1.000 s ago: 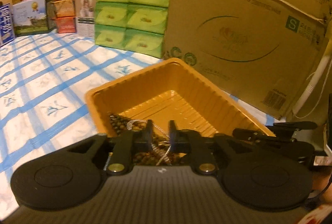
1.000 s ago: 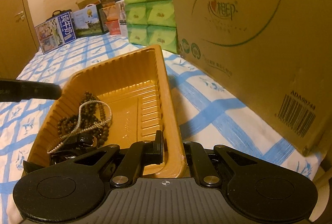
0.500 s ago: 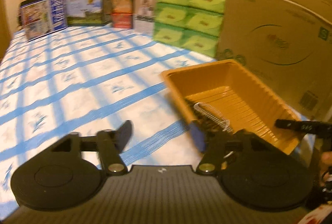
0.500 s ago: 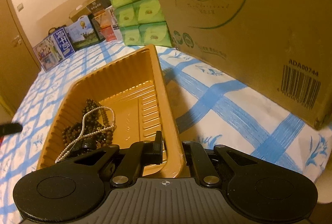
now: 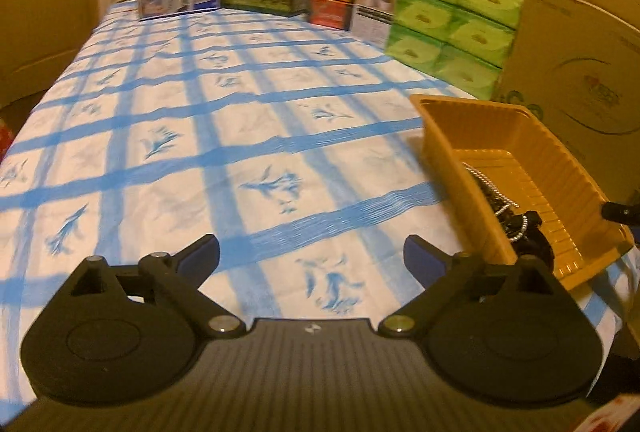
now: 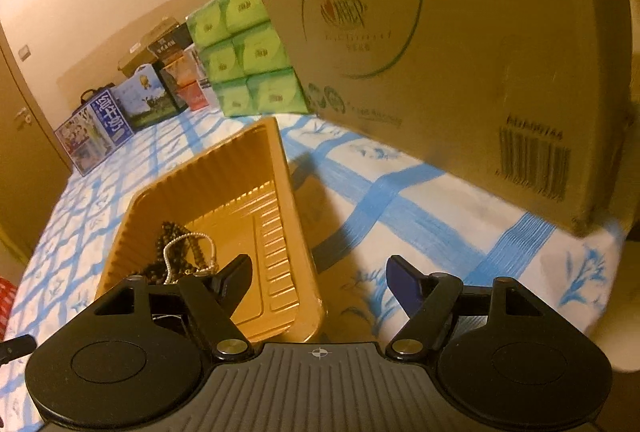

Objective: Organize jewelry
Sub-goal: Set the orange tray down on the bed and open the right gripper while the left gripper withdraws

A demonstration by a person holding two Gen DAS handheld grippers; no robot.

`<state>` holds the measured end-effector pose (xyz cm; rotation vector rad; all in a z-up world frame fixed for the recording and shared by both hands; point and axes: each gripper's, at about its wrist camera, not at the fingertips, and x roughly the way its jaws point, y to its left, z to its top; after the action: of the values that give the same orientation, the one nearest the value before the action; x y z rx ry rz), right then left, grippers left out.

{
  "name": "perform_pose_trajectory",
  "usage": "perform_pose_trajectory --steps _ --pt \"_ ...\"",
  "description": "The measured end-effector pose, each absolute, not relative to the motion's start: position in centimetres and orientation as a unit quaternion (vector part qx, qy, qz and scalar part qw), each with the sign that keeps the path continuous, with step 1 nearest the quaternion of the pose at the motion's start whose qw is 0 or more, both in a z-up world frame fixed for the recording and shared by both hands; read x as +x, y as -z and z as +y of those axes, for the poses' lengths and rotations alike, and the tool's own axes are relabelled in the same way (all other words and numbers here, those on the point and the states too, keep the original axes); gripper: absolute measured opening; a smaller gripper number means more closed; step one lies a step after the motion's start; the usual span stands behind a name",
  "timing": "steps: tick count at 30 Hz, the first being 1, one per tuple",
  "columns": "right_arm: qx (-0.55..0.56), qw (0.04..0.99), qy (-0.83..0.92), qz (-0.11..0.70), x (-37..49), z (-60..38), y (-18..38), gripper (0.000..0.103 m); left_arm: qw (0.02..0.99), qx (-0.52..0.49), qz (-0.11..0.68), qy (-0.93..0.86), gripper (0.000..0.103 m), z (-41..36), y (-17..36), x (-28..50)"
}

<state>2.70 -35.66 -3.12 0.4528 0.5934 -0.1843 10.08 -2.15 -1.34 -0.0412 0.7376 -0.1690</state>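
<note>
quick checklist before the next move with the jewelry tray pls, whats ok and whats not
1. Left gripper free of load: ok, jaws have just been opening, only the blue-checked cloth shows between them.
2. Right gripper released: ok, jaws have just been opening and now straddle the rim of the ribbed orange plastic tray without pressing it.
3. Dark wooden bead strand inside tray: ok.
4. Silver chain inside tray: ok, lying on the beads.
5. Chain and beads untangled: cannot tell.
6. Tray flat on cloth: ok; the big cardboard box stands apart.
</note>
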Motion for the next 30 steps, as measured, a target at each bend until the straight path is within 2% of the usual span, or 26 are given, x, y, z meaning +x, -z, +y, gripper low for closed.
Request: perform_pose_trajectory --steps 11,19,30 --pt "0.119 0.935 0.062 0.329 1.2 -28.5 -0.9 0.076 0.919 -0.033 0.391 0.039 0.101 -0.9 1.1 6.1" --pt "0.068 0.919 -0.016 0.388 0.1 -21.6 0.2 0.080 0.908 -0.044 0.416 0.027 0.101 -0.3 0.8 3.0" --pt "0.047 0.905 -0.045 0.420 -1.6 -17.7 1.3 0.081 0.898 -0.038 0.439 0.006 0.101 -0.3 0.5 -0.7"
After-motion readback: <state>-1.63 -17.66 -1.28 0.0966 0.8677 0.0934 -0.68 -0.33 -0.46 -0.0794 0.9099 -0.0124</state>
